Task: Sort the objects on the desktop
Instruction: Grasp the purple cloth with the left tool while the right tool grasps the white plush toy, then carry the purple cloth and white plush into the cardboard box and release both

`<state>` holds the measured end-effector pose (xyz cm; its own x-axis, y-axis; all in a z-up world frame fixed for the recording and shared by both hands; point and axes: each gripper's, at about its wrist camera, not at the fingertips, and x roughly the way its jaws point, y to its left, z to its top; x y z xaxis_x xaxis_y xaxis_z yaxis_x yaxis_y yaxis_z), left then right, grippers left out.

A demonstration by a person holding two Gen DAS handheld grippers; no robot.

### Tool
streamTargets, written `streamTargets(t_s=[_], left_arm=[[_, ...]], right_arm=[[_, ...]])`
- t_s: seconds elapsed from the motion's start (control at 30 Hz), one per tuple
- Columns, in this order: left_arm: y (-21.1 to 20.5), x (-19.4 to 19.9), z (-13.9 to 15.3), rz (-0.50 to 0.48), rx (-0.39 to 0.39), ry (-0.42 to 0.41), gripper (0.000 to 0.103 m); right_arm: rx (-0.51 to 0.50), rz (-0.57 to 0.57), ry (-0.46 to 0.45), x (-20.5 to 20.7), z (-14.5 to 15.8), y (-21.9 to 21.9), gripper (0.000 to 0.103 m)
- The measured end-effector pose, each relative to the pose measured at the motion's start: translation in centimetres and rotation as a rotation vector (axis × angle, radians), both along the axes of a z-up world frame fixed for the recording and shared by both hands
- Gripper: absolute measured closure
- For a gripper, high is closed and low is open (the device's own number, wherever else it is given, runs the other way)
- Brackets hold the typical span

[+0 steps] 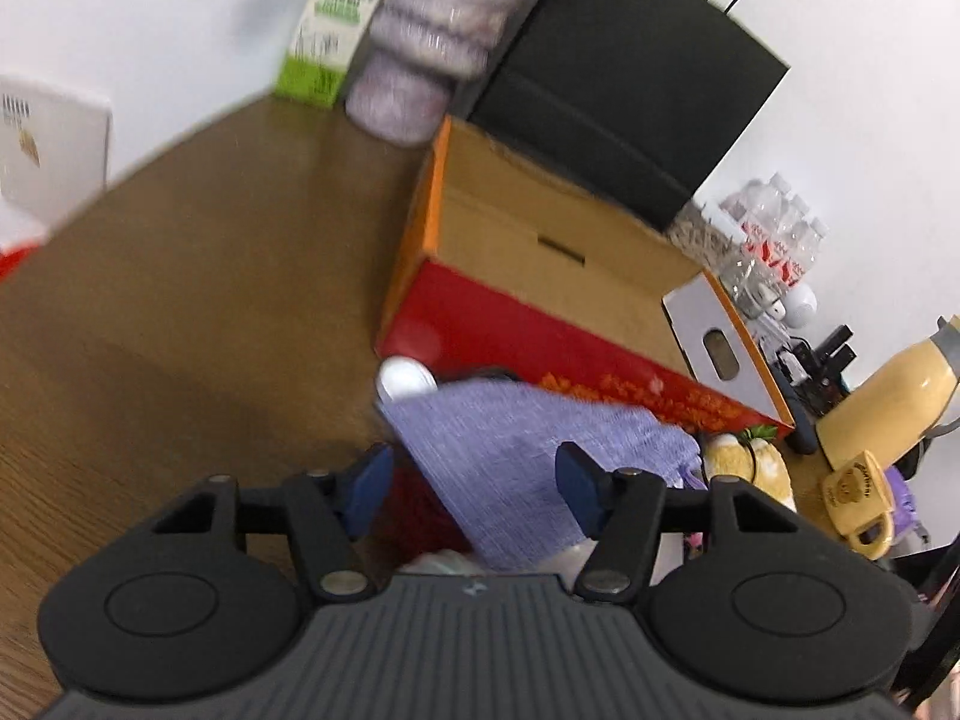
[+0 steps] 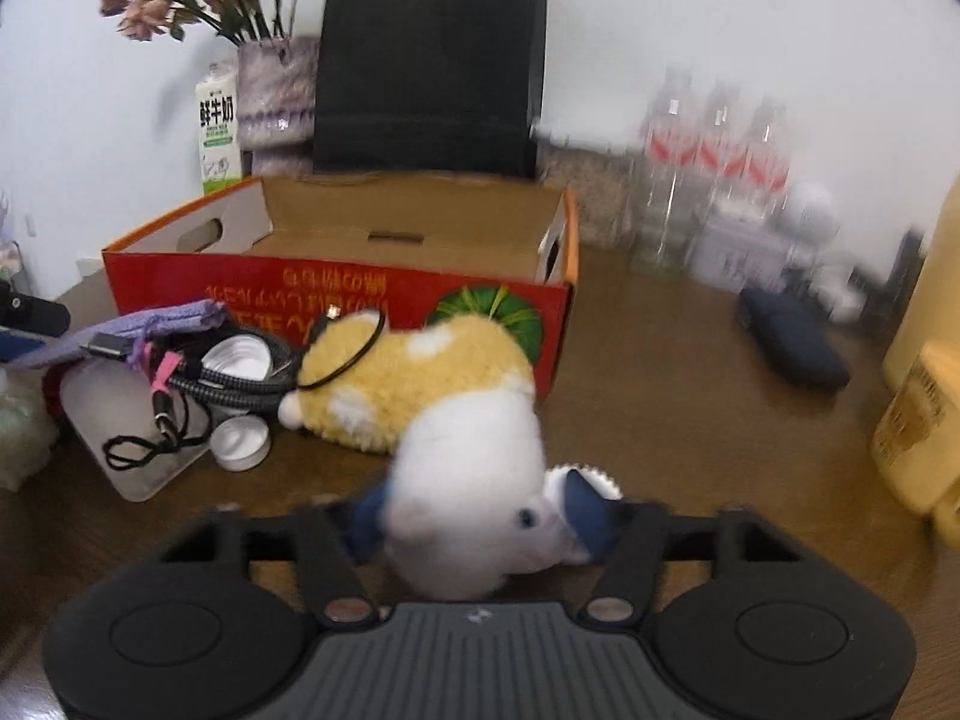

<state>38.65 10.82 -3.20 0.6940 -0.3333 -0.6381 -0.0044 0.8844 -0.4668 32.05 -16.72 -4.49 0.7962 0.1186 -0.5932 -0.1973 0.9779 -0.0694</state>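
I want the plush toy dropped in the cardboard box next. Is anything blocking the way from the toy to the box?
Nothing visible blocks it. The right gripper has the plush toy between its fingers, and the open cardboard box stands right behind it, its inside apparently bare. A cable lies left, off the path.

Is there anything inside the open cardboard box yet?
No, the cardboard box shows only its bare brown inner walls, with the plush toy lying outside in front of it.

Both cams sit on the grippers, looking fwd and down along the fingers, low over the wooden desk (image 1: pixel 180 312). Left view faces the open cardboard box (image 1: pixel 540 276) from its left corner, close in. Right view faces it square-on (slightly further back). Shared: box, black paper bag (image 2: pixel 429 60), milk carton (image 2: pixel 217 126), water bottles (image 2: pixel 714 162).
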Motion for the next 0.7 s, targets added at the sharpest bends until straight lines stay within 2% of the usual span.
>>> streamTargets(t_s=[0.03,0.07,0.1,0.2,0.3,0.33,0.37,0.43,0.53,0.7], left_arm=[[-0.1,0.3,-0.2,-0.003,-0.01,0.006,0.058],[-0.2,0.4,-0.3,-0.004,-0.007,0.011,0.077],[-0.3,0.4,-0.2,0.006,0.003,0.015,0.083],[-0.6,-0.9,0.5,0.007,0.01,0.005,0.094],[-1.5,-2.8,2.2,-0.01,0.049,-0.064,0.099],[-1.8,-3.4,2.9,-0.018,0.058,-0.094,0.099],[-2.2,-4.1,3.8,-0.023,0.064,-0.125,0.099],[-2.8,-5.2,5.3,-0.037,0.069,-0.174,0.1],[-3.8,-7.0,8.0,-0.056,0.088,-0.263,0.1],[-4.5,-9.7,11.3,-0.061,0.094,-0.365,0.1]], right_arm=[[-0.011,-0.007,-0.006,-0.2,0.2,0.1,0.053],[-0.011,-0.005,-0.031,-0.8,0.6,0.1,0.053],[-0.019,0.001,-0.059,-1.4,1.1,0.1,0.054],[-0.111,0.003,-0.155,-3.7,2.8,0.4,0.056],[-0.321,0.008,-0.29,-6.4,3.7,1.5,0.059],[-0.4,0.017,-0.322,-7.1,3.8,2.1,0.064],[-0.457,0.028,-0.34,-7.8,3.8,2.5,0.064],[-0.431,0.048,-0.338,-8.9,4.6,2.3,0.064],[-0.286,0.037,-0.311,-9.9,6.5,0.9,0.064],[-0.128,0.0,-0.352,-11.5,9.8,-1.7,0.064]])
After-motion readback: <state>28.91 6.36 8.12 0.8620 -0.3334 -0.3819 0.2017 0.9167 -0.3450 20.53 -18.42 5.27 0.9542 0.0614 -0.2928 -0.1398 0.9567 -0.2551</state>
